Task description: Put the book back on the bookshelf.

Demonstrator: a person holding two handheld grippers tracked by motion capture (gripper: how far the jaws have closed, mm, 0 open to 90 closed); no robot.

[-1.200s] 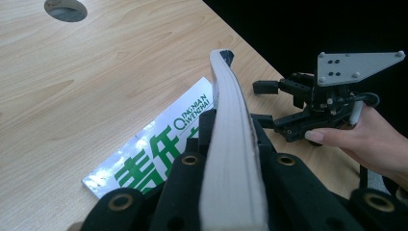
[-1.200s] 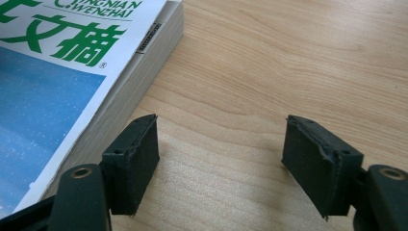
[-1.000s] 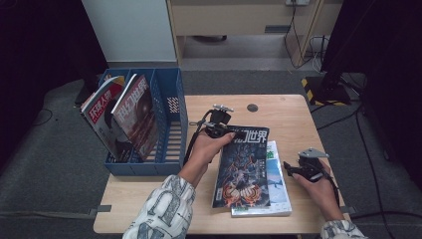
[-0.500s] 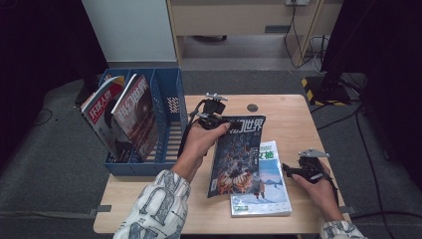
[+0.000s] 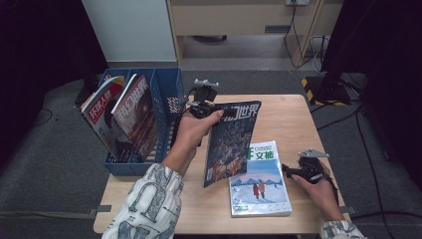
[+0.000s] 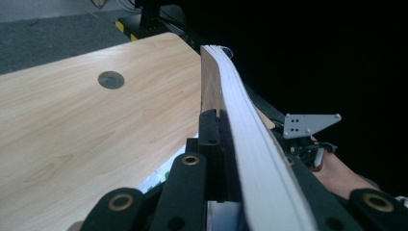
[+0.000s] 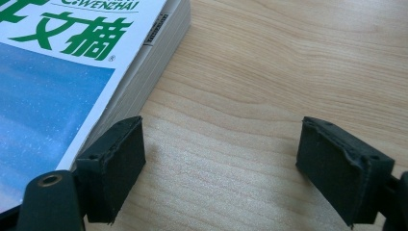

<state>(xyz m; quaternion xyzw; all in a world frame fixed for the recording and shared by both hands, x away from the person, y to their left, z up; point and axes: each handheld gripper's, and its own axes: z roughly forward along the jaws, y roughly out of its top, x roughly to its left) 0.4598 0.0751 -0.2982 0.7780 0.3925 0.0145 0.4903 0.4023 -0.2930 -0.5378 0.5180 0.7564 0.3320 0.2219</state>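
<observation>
Even overhead light brightens the table (image 5: 293, 119) (surroundings fall dark), with close views soft at the bottom edges

The dark, glossy magazine (image 5: 231, 142) lifted on edge at the table's middle carries large black Chinese characters "世界" on a white band along its far edge. The thick blue-and-white paperback (image 5: 260, 180) lying flat at the near right shows green characters "文摘" in its white title band; in the right gripper view (image 7: 57, 72) "WENCHAI" stands in small green capitals above them. In the blue plastic file rack (image 5: 171, 84) at the left, the red-covered magazine (image 5: 135, 113) reads "科幻世界" in white and the white-and-red magazine (image 5: 102, 107) reads "环球人物".
</observation>
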